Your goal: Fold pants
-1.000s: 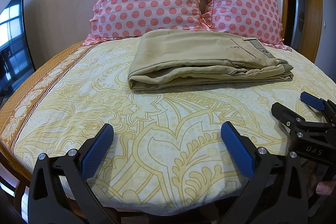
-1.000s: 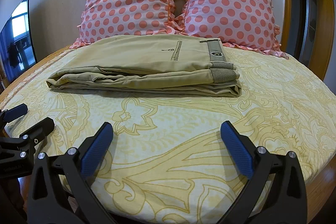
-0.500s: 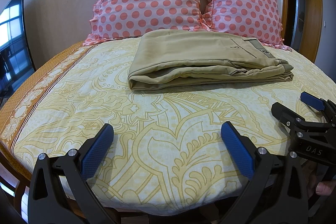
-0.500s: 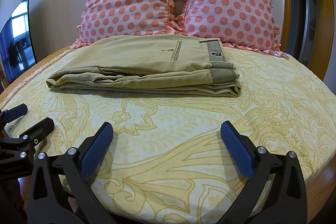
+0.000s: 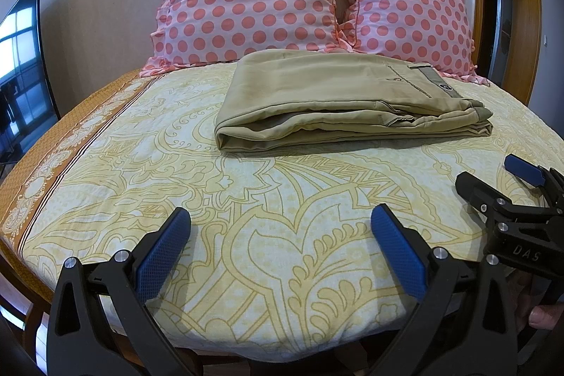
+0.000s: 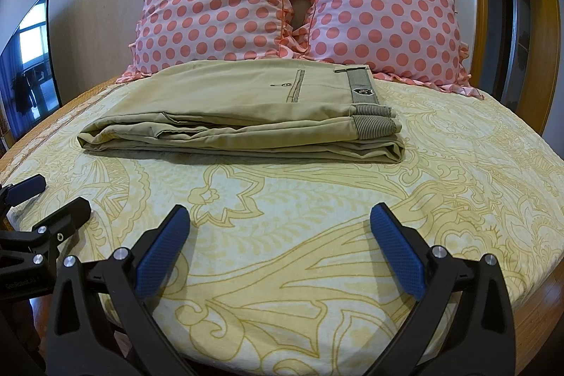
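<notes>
Toward the far side of a bed (image 5: 148, 185) covered in a yellow patterned sheet, folded khaki pants (image 5: 338, 104) are laid flat, just in front of two pink polka-dot pillows (image 6: 218, 9) propped against the wall. Nearer the bed's close edge, the left gripper (image 5: 280, 243) is held wide open with nothing between its blue pads. To its right, the right gripper (image 6: 280, 243) is likewise spread wide and empty. Both are kept well apart from the pants.

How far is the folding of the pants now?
Done: the pants lie in a compact layered stack on the bed. In hand: nothing; the left gripper and right gripper are open, apart from them. Left: seemingly nothing.
</notes>
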A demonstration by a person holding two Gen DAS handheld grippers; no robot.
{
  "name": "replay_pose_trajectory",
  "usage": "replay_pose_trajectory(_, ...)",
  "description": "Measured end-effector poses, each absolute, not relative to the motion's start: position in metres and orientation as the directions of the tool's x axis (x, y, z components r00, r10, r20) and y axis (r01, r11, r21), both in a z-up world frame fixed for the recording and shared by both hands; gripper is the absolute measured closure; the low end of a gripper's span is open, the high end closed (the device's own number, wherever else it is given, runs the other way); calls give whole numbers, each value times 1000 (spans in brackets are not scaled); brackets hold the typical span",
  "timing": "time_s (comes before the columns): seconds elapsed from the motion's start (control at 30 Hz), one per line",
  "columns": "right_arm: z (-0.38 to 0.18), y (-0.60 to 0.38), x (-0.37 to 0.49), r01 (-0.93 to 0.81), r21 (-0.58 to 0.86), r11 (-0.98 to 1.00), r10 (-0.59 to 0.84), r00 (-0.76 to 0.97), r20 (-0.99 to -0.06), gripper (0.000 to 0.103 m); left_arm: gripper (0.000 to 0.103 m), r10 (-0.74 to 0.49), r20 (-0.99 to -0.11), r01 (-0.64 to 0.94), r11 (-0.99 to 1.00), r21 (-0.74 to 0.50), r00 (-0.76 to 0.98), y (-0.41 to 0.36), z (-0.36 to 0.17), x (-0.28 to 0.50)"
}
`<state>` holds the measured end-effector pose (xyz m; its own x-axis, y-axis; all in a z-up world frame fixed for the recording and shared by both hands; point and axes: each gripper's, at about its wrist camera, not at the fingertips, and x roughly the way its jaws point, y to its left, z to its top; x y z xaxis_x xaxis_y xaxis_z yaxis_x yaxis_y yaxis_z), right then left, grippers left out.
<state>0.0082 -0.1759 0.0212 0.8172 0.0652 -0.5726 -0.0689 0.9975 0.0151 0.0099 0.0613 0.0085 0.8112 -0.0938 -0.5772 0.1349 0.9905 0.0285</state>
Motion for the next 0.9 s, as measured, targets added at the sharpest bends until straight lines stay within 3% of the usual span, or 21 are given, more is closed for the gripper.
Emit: replay_pose_trajectory(0.9, 22, -179, 12, -72, 16, 997, 68, 819, -569, 2, 1, -87, -589, 126, 992, 25, 804, 64, 9, 14)
